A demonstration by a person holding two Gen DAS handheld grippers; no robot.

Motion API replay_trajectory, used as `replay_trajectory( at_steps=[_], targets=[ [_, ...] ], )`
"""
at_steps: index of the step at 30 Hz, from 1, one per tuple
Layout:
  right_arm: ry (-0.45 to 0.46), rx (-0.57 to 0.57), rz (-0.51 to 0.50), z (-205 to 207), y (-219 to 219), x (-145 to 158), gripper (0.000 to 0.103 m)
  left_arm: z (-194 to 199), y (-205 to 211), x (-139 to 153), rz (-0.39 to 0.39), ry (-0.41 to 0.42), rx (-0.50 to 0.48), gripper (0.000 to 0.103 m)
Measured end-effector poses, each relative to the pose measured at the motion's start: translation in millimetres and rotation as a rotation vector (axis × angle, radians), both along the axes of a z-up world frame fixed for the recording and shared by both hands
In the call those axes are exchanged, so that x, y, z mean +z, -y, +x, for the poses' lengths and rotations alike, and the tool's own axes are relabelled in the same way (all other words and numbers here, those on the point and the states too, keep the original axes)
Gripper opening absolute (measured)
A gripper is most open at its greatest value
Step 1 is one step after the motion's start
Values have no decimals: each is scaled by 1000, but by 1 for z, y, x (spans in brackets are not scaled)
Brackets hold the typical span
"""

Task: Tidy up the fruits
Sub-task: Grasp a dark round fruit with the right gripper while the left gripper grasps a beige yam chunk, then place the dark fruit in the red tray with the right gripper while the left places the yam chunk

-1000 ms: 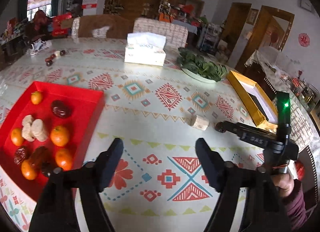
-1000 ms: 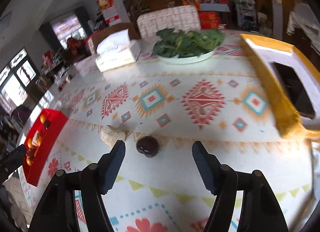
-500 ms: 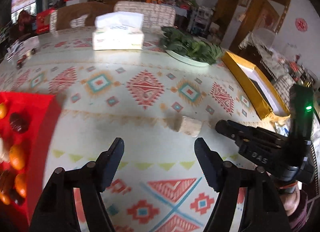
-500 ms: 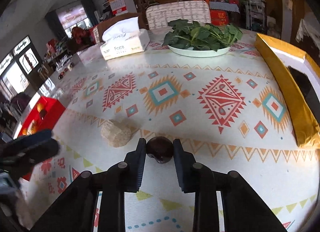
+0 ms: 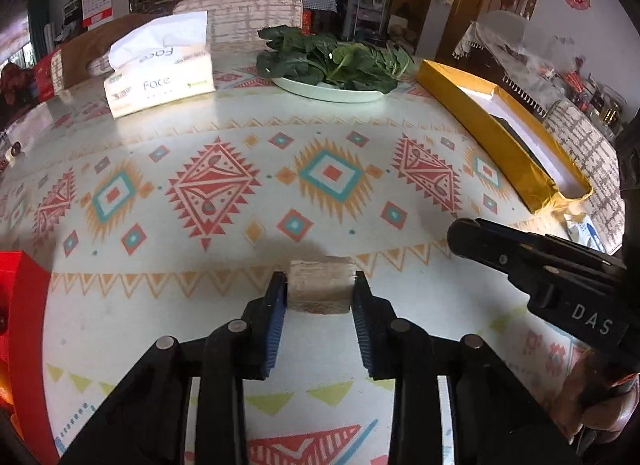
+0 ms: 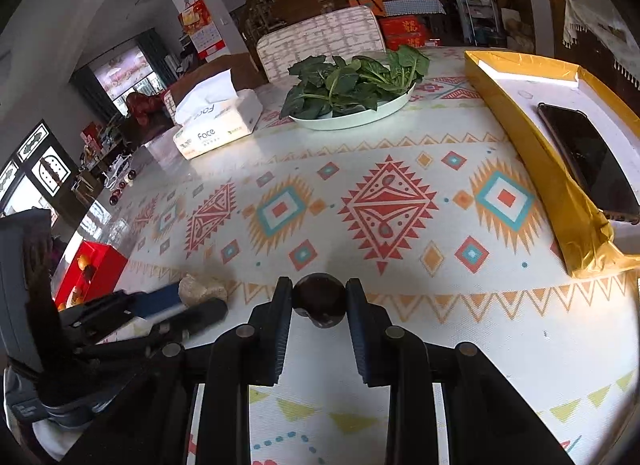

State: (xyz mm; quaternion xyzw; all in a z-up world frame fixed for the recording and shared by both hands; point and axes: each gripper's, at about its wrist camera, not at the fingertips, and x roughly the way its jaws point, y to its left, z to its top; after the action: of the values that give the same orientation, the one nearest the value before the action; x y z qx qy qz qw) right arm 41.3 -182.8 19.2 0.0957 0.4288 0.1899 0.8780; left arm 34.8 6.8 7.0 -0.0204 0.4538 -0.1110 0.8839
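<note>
My left gripper (image 5: 319, 292) is shut on a pale beige fruit chunk (image 5: 320, 289) that rests on the patterned tablecloth. The same chunk (image 6: 200, 289) shows in the right wrist view, between the left gripper's fingers. My right gripper (image 6: 319, 299) is shut on a dark brown round date (image 6: 319, 300) just to the right of the chunk. The red tray (image 6: 93, 269) with oranges and dark fruits stands at the left; its corner (image 5: 22, 305) shows in the left wrist view.
A tissue box (image 5: 160, 73) and a white plate of green leaves (image 5: 332, 65) stand at the far side. A gold box (image 6: 556, 169) holding a black phone (image 6: 588, 161) lies along the right. The right gripper's body (image 5: 540, 277) crosses the left wrist view.
My left gripper has moved right from the red tray to the beige chunk and shut on it. My right gripper has shut on the dark date and stays on it.
</note>
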Motion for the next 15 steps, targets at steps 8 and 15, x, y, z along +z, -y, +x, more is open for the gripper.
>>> replay_trajectory(
  at_steps=[8, 15],
  targets=[
    [26, -2, -34, -3, -5, 0, 30, -31, -35, 20, -77, 44, 79, 31],
    [92, 11, -89, -17, -24, 12, 30, -102, -124, 58, -128, 134, 252, 31]
  ],
)
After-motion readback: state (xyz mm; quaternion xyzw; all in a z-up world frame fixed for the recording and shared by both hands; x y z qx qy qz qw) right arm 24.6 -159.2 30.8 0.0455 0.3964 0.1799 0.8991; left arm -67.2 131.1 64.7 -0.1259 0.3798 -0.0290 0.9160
